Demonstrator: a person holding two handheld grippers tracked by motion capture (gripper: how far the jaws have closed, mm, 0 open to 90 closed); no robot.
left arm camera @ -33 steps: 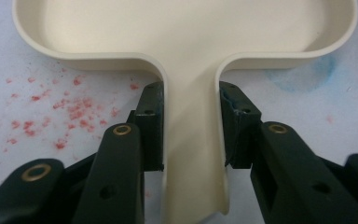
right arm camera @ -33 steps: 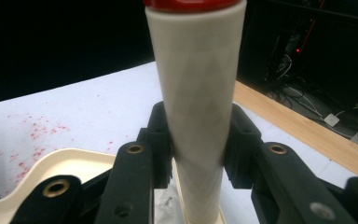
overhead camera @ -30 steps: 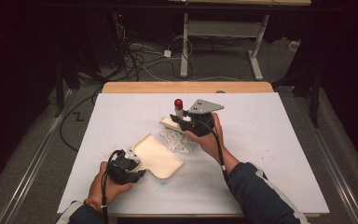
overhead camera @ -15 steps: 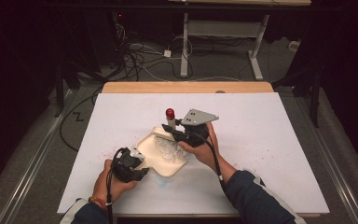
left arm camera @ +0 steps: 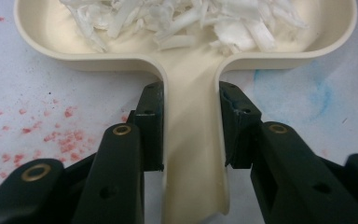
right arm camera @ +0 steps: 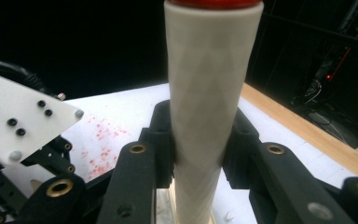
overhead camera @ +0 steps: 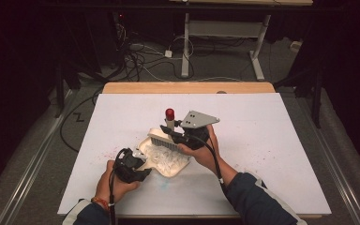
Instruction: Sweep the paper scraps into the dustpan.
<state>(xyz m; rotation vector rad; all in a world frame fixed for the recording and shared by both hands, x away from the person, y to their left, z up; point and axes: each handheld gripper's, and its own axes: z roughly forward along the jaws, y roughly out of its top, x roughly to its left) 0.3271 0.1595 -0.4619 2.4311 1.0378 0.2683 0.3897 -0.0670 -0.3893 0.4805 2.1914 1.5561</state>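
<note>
While left claw (left arm camera: 191,126) clamps dustpan (left arm camera: 186,56) handle at lower centre, right claw (right arm camera: 198,144) grips brush (right arm camera: 209,93) handle; shreds (overhead camera: 164,158) fill the pan.

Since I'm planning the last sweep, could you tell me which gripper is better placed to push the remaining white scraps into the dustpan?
Probably the right gripper: it grips the brush at the dustpan, while the left gripper clamps its handle.

White table cover (overhead camera: 281,140) carrying red speckles (left arm camera: 56,140) and a faint blue stain (left arm camera: 314,88); wooden table edge (overhead camera: 187,87) beyond; cables (overhead camera: 145,58) and a white desk frame (overhead camera: 225,33) on the floor behind.
</note>
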